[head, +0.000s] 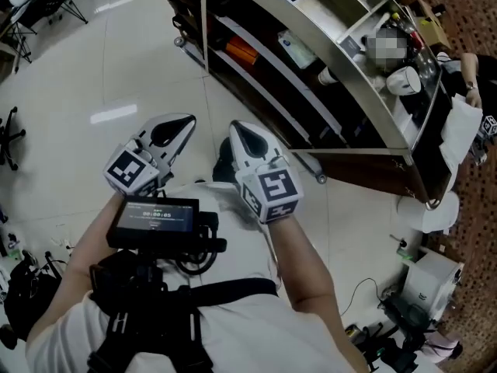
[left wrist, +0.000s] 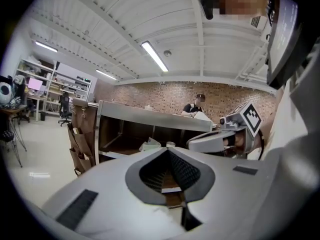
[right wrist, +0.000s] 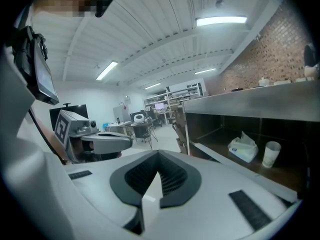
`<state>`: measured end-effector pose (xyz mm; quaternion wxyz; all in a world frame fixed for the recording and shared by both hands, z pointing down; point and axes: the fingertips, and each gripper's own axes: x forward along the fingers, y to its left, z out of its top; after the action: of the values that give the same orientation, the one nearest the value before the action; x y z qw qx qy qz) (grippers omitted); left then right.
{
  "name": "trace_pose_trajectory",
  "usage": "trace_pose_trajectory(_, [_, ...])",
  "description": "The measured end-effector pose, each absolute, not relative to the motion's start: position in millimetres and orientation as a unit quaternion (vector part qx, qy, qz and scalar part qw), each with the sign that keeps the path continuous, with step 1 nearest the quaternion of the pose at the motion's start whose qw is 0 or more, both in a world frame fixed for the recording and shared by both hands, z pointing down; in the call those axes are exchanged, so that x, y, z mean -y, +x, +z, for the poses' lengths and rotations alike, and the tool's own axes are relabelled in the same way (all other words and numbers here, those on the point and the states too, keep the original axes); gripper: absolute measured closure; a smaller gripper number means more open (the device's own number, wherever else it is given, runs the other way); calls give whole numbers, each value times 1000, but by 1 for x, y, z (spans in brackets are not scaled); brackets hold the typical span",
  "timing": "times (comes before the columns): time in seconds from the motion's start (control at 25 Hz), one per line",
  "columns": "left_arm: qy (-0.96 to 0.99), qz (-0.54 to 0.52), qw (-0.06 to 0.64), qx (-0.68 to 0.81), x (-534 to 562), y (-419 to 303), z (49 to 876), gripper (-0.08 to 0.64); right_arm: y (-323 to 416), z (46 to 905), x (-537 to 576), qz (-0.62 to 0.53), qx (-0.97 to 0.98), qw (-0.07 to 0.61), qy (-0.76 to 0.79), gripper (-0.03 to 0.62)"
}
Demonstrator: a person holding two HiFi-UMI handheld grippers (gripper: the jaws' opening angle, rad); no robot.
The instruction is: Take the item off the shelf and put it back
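Note:
The metal shelf unit (head: 365, 92) stands ahead of me at the upper right. On its shelves lie an orange item (head: 242, 51), a tissue pack (head: 297, 49) and a white cup (head: 330, 76). The right gripper view shows the tissue pack (right wrist: 243, 149) and the cup (right wrist: 271, 154) side by side on a shelf. I hold both grippers close to my chest, well short of the shelf. My left gripper (head: 177, 133) and right gripper (head: 239, 133) are each shut with nothing between the jaws. The left gripper view shows the closed left gripper (left wrist: 169, 151), the right gripper view the closed right gripper (right wrist: 159, 154).
A white tiled floor (head: 93, 76) spreads to the left. Another person (head: 470, 72) stands behind the shelf unit at the right. Cables and equipment (head: 404, 332) lie on the floor at the lower right. A device with a screen (head: 155, 216) hangs on my chest.

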<state>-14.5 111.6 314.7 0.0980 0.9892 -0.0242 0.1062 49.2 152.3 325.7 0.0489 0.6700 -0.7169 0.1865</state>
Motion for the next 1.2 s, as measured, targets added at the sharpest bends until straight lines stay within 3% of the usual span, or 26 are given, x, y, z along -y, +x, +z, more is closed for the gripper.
trace_pose_trajectory(0.28, [987,109,109,44,-70,34,316,560,108,344,-107,147,731,125,654,588])
trace_pose_trajectory(0.88, [987,109,109,50,-28,111,325,549,170,366,-58,179,756,94,622,586])
trace_pose_trajectory(1.2, [986,97,129,36,-14,113,333,549,181,383,-47,187,736,154,633,586])
